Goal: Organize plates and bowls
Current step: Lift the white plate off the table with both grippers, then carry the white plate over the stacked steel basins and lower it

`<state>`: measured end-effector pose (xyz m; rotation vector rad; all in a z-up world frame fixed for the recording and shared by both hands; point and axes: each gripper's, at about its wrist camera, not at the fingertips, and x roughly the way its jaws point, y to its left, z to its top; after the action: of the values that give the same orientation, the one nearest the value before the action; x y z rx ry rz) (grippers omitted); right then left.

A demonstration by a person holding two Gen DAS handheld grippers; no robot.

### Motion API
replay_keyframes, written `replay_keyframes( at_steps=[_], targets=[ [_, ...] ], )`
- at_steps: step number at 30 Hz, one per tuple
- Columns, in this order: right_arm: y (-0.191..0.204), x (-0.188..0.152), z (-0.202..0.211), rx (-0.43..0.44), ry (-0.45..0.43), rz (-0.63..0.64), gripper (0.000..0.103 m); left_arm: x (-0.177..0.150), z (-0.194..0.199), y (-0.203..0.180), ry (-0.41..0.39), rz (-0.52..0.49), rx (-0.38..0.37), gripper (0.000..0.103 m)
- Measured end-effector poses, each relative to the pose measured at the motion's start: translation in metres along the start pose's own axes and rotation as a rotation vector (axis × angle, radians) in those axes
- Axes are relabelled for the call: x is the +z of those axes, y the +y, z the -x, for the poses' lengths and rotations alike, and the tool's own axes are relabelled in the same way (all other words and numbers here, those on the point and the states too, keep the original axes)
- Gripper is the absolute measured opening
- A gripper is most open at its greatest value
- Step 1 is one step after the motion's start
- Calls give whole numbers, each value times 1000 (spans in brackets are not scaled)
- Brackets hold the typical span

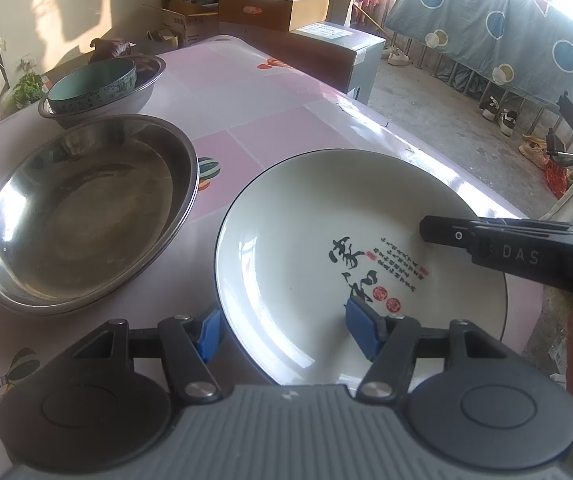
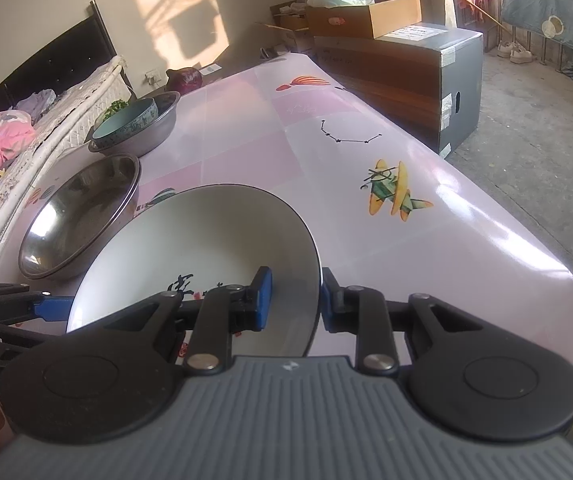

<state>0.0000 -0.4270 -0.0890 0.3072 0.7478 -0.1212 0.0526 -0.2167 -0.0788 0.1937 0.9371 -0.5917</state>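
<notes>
A white plate with black calligraphy [image 1: 306, 248] lies on the pink table, also in the right wrist view [image 2: 206, 240]. My left gripper [image 1: 286, 334] is open, its blue pads straddling the plate's near-left rim. My right gripper [image 2: 296, 298] straddles the plate's right rim with one pad inside and one outside, a gap still showing; it also shows in the left wrist view [image 1: 486, 244]. A steel plate [image 1: 86, 212] lies to the left. Behind it a teal bowl [image 1: 94, 86] sits inside a steel bowl [image 1: 146, 84].
The table's right edge [image 2: 506, 240] drops to a concrete floor. Cardboard boxes [image 2: 398, 64] stand beyond the far end. A bed [image 2: 14, 132] runs along the left side. A dark red object [image 2: 184, 78] lies at the far table edge.
</notes>
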Motion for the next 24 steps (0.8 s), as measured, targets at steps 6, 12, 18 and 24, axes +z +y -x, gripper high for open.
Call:
replay_keyframes(
  at_steps=[6, 12, 18, 24],
  targets=[
    [2, 4, 7, -4, -8, 0, 25, 4, 9, 0, -24, 1, -3, 64],
    [7, 15, 21, -6, -41, 5, 25, 10, 24, 1, -72, 17, -15, 64],
    [19, 32, 37, -3, -90, 23, 25, 19, 43, 9, -143, 46, -9, 64],
    [47, 50, 38, 42, -120, 58, 25, 26, 60, 39, -204, 95, 45, 64]
  ],
)
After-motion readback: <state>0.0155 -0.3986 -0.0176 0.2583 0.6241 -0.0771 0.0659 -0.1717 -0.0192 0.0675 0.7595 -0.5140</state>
